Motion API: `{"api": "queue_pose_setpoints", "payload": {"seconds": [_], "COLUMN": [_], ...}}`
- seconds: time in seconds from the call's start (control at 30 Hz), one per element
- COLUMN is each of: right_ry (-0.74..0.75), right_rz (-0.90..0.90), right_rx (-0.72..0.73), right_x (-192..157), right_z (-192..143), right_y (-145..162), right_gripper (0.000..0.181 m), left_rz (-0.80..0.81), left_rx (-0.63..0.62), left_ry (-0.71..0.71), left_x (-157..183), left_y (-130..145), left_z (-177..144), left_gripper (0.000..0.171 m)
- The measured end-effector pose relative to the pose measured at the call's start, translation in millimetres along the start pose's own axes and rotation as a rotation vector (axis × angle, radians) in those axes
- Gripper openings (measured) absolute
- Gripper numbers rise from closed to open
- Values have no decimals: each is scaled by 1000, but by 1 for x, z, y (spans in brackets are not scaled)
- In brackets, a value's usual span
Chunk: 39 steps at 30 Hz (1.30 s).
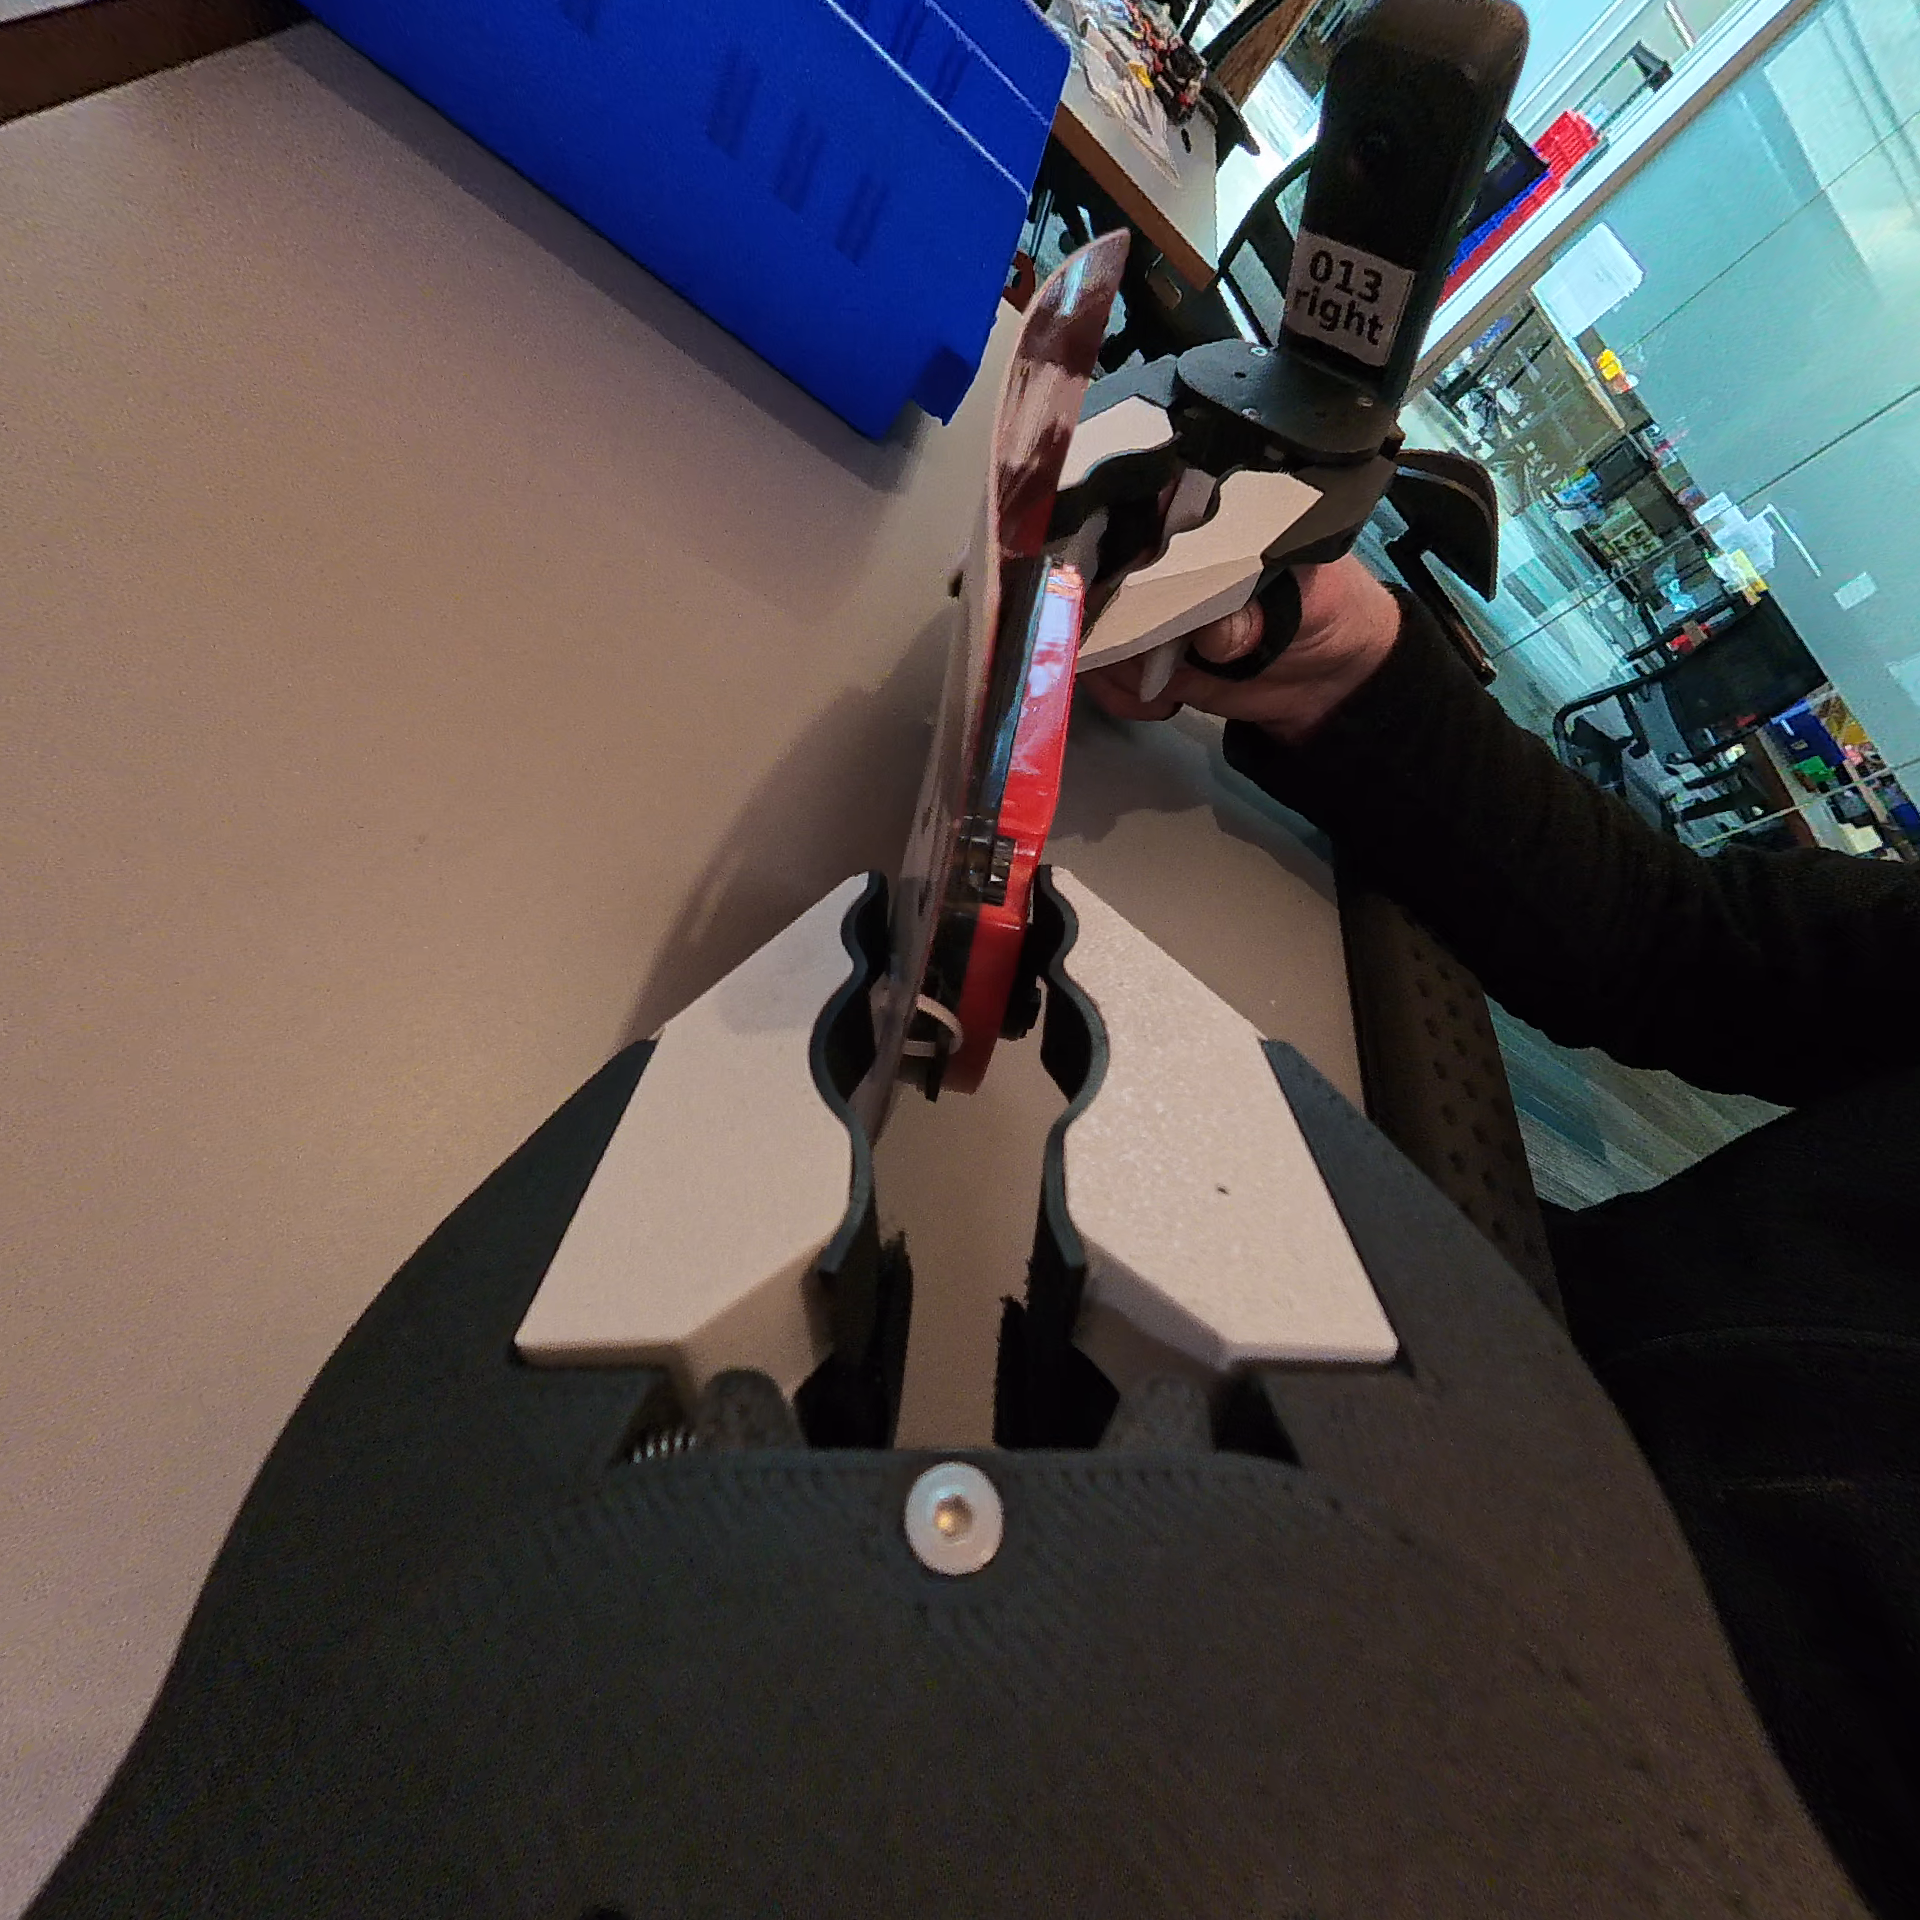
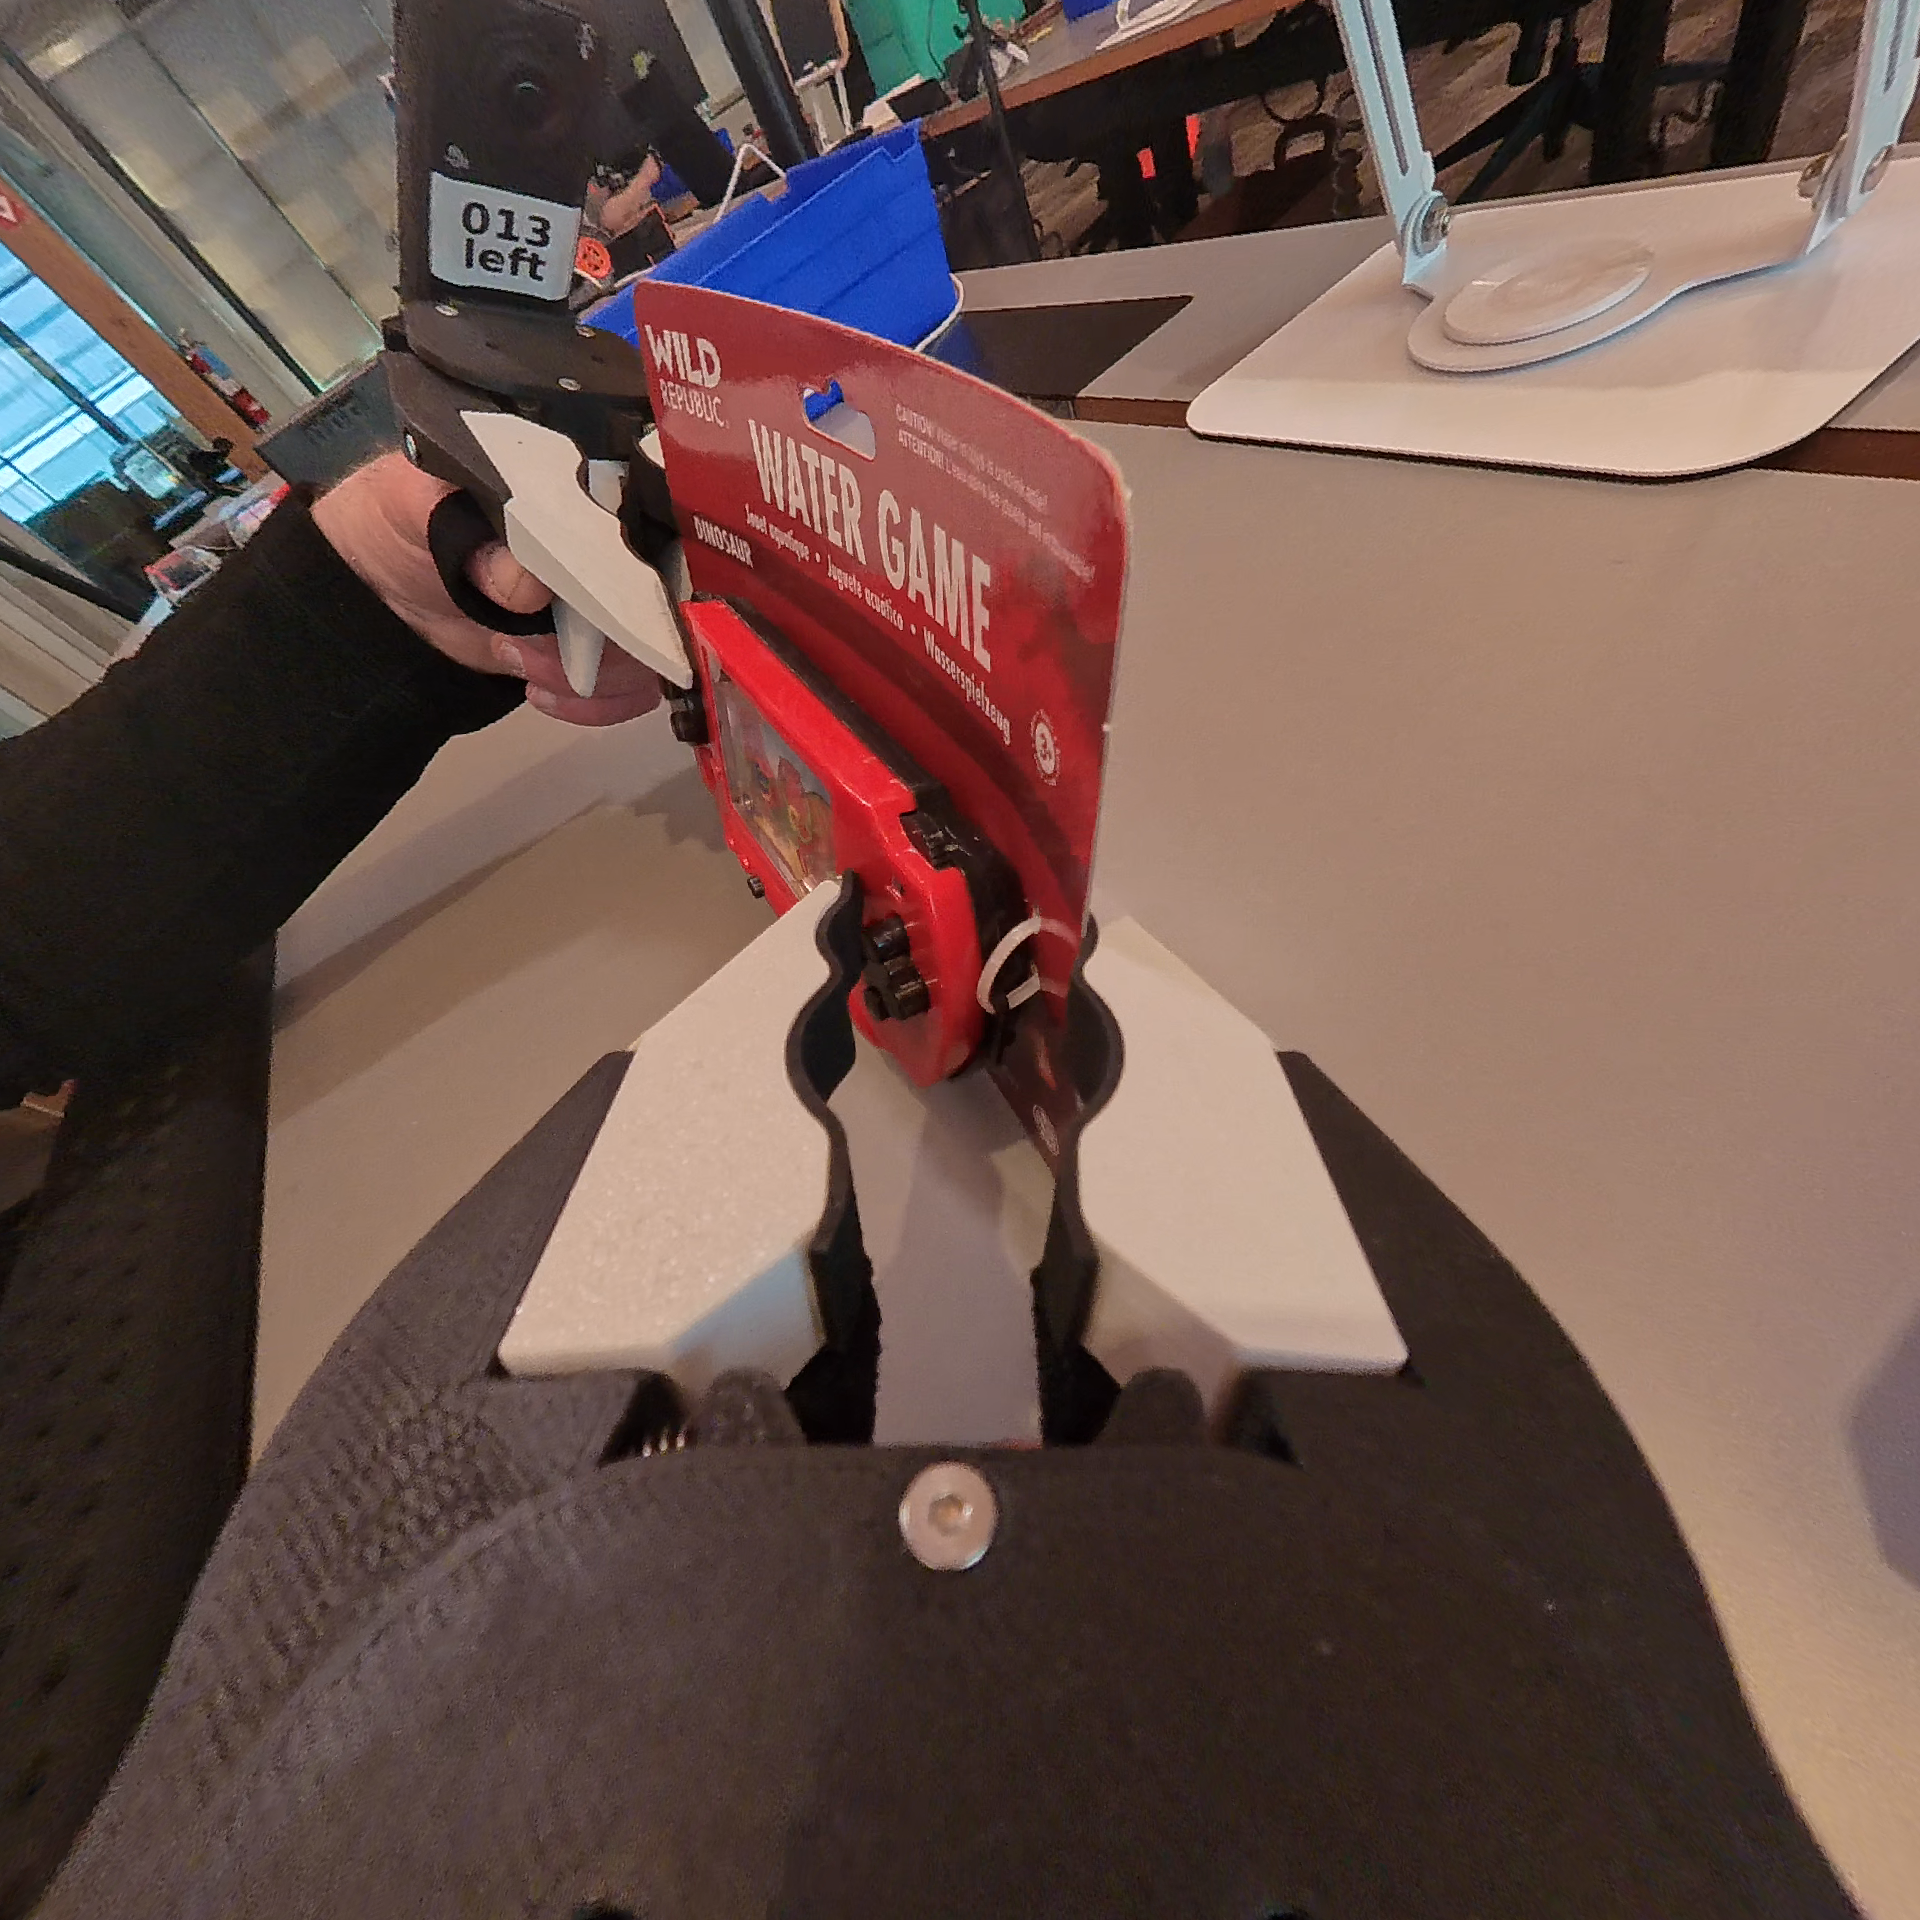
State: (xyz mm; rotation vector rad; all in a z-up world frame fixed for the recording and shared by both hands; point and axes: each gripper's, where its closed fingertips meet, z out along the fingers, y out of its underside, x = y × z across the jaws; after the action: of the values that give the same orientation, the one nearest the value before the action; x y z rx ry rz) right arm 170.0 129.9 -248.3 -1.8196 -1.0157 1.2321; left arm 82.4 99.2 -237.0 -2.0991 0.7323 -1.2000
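A red carded toy package, a small red handheld water game tied to a printed backing card with a white zip tie, is held upright above the grey table. My right gripper is shut on its near end, fingers on either side of the game and card. My left gripper is shut on the opposite end. In the left wrist view the package is seen edge-on, my left gripper clamps its near end, and my right gripper clamps the far end.
A blue plastic bin stands on the table behind the package; it also shows in the right wrist view. A white stand on a flat base sits at the back right. A person's hands and dark sleeves hold both grippers.
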Motion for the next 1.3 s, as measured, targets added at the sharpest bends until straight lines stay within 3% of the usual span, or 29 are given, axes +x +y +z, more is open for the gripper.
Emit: {"api": "queue_pose_setpoints", "payload": {"seconds": [0.33,0.6,0.97,1.3], "right_ry": [-45,-92,-90,-82], "right_rz": [23,-23,-27,-5], "right_rx": [25,-61,-65,-55], "right_x": [-6,-12,-10,-7], "right_z": [-3,-5,-5,-5], "right_y": [-4,12,12,12], "right_gripper": [32,41,25,33], "left_rz": [-9,-48,-54,-53], "left_rx": [10,53,88,78], "left_ry": [25,78,110,102], "left_x": [3,-5,-9,-7], "left_y": [-4,9,10,10], "left_z": [-3,3,4,5], "left_gripper": [25,26,26,26]}}
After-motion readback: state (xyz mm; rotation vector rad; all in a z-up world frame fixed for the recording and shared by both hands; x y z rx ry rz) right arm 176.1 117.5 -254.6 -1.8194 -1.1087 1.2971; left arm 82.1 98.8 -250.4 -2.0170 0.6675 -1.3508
